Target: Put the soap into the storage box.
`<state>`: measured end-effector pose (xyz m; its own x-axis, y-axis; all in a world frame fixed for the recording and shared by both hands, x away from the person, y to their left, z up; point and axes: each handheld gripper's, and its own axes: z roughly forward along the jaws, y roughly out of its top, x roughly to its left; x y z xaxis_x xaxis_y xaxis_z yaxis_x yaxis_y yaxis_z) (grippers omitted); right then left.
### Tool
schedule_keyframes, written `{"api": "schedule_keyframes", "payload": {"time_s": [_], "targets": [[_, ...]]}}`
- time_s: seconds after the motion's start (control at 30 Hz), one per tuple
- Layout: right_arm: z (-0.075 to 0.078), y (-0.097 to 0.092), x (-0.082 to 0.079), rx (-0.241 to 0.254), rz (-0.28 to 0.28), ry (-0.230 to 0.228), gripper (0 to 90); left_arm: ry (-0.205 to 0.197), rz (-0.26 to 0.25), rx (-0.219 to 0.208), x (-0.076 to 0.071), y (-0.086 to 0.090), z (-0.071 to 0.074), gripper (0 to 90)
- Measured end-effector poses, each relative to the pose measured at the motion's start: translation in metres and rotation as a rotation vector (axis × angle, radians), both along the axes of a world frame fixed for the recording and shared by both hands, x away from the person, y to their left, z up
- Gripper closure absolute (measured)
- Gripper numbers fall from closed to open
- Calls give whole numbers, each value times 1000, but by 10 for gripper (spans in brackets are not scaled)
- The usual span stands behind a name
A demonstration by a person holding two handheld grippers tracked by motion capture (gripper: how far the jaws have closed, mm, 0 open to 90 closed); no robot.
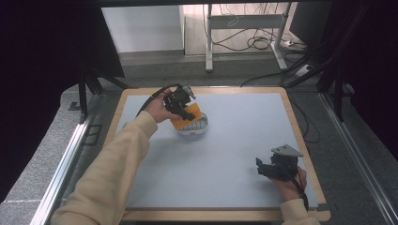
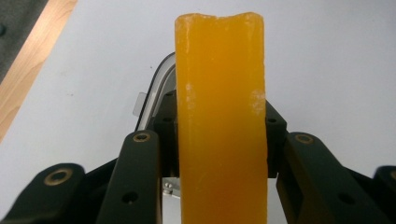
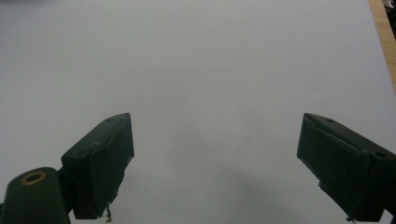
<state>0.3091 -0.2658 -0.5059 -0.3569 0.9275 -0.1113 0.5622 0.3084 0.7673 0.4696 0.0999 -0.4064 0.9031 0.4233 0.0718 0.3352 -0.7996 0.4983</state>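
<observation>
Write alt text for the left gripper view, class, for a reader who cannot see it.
An orange sponge block stands clamped between the two black jaws of the left gripper. Behind it lies part of a white dish on a pale blue table.

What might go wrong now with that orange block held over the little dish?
1. The left claw pinches the orange block low down, so it might tip or slip.
2. The white dish looks light and may slide if the block bumps it.
3. The right claw stands open far away, unable to steady anything.
</observation>
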Motion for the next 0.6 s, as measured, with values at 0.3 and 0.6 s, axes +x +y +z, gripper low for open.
{"api": "schedule_keyframes", "payload": {"time_s": [0.3,0.6], "targets": [[0,-2,0,5,-4,-1,115,0,-12,24,8,-7,-2,624],[1,-5,0,8,-11,-3,115,0,-34,35,16,-13,-4,624]]}}
